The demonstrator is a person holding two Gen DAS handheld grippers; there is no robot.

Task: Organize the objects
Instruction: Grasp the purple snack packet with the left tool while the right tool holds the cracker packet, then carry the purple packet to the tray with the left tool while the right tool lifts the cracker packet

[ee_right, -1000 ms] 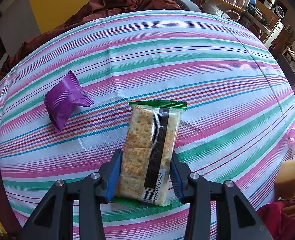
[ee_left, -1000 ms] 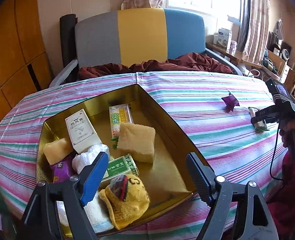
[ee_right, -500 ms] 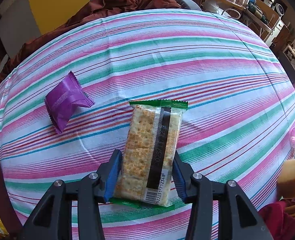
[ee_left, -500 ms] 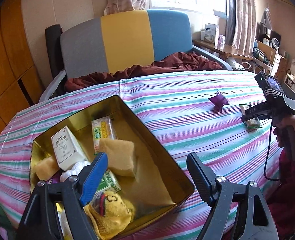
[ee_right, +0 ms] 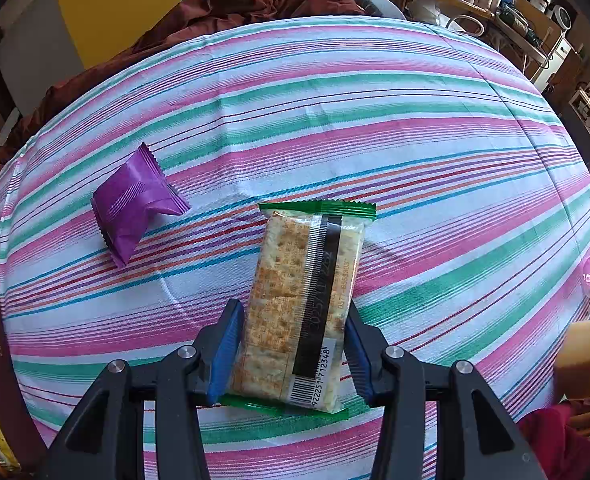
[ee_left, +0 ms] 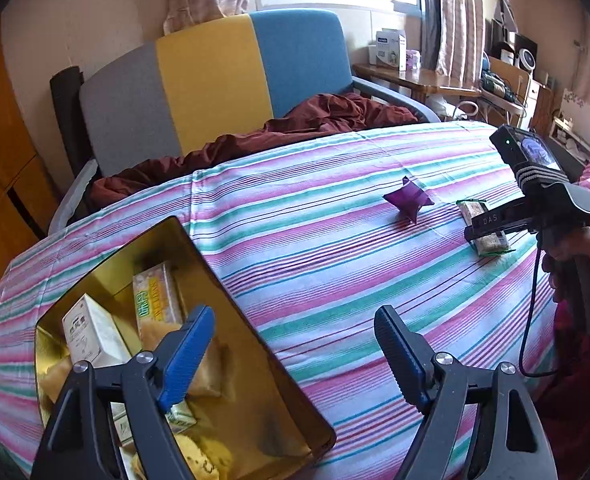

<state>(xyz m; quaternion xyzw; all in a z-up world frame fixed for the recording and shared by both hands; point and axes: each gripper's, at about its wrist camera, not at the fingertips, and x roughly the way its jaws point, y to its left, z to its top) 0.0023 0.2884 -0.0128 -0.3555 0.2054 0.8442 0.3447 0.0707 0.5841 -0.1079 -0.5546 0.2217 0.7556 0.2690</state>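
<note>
Wrapped sweet [ee_right: 135, 204] left of cracker pack [ee_right: 299, 300], both on tablecloth [ee_right: 415, 160]

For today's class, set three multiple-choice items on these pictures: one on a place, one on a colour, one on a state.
1. Where does the purple packet lie? A on the floor; B on the striped cloth; C in a drawer.
2. What colour are the cracker pack end seals? A red; B blue; C green.
3. How is the left tool? A open, empty; B shut on a box; C shut on a sponge.
Key: B, it rests on the stripes; C, green edges show; A, nothing sits between its spread fingers.
</note>
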